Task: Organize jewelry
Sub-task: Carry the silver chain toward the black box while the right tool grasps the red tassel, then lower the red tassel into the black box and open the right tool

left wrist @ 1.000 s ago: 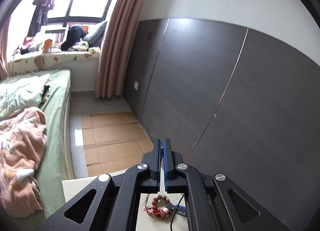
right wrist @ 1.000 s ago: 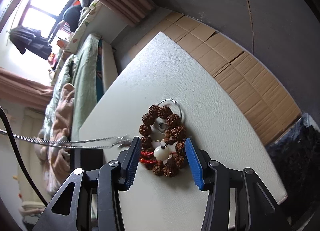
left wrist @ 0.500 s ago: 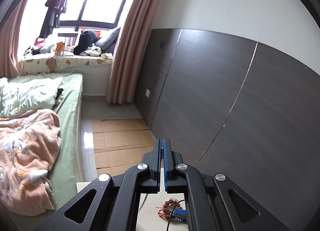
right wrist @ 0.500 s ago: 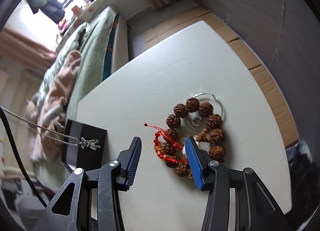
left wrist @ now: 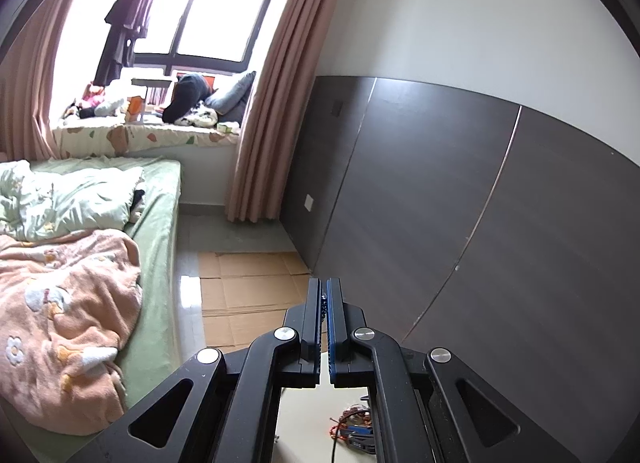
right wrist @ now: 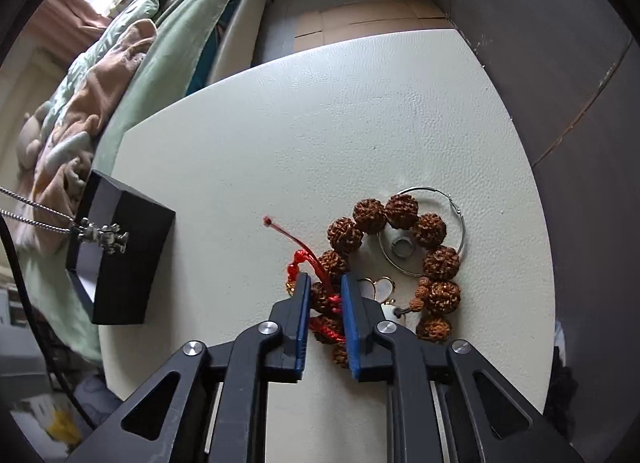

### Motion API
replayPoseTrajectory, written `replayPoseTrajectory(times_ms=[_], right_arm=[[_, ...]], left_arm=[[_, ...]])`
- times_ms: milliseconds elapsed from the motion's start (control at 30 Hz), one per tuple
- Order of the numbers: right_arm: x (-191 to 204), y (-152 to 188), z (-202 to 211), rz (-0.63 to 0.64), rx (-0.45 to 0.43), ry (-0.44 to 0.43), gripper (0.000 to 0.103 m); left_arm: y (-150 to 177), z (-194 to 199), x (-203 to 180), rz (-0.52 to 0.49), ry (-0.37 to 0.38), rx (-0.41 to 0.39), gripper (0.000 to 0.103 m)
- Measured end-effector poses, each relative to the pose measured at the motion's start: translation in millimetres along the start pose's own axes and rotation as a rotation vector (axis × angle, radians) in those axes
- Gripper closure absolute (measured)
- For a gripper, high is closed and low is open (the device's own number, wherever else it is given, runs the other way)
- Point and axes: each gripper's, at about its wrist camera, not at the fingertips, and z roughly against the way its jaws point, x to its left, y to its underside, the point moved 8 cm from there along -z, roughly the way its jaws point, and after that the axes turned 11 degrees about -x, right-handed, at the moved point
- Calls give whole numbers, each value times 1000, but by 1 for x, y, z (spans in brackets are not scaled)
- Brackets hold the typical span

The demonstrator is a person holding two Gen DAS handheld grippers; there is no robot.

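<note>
as the right gripper [right wrist: 326, 291] has just been closing, red cord bracelet [right wrist: 320, 291] between its jaws, white table [right wrist: 320, 135]

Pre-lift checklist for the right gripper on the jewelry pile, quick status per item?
1. Right gripper jaws, just closing, around the red cord bracelet: ok.
2. Only the red cord caught, not the brown bead bracelet: cannot tell.
3. Silver hoop outside the jaws: ok.
4. Black box open: ok.
5. Left gripper shut on the chain necklace, pendant hanging over the box: ok.
</note>
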Motion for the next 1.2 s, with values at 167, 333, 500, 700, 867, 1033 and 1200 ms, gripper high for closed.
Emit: replayPoseTrajectory(times_ms=[167, 333, 500, 700, 867, 1033, 1200], right_arm=[[-1, -5, 16, -2, -30, 0, 96], [5, -12, 37, -26, -78, -42, 96], [28, -20, 65, -9, -148, -82, 96], [64, -29, 90, 10, -213, -137, 96], [96, -30, 107, 37, -250, -186, 96], [122, -25, 117, 50, -270, -235, 96], [142, -20, 115, 40, -262, -292, 96]], left_arm=[[-8, 8, 7, 0, -16, -16, 102], [-14, 13, 11, -9, -25, -28, 102], [-19, 16, 14, -13, -27, -36, 102], [-14, 11, 23, -6, -29, -24, 103], [-6, 2, 35, 13, -33, -9, 103], [9, -9, 44, 18, -42, 22, 103], [52, -22, 68, 61, -79, 109, 103]])
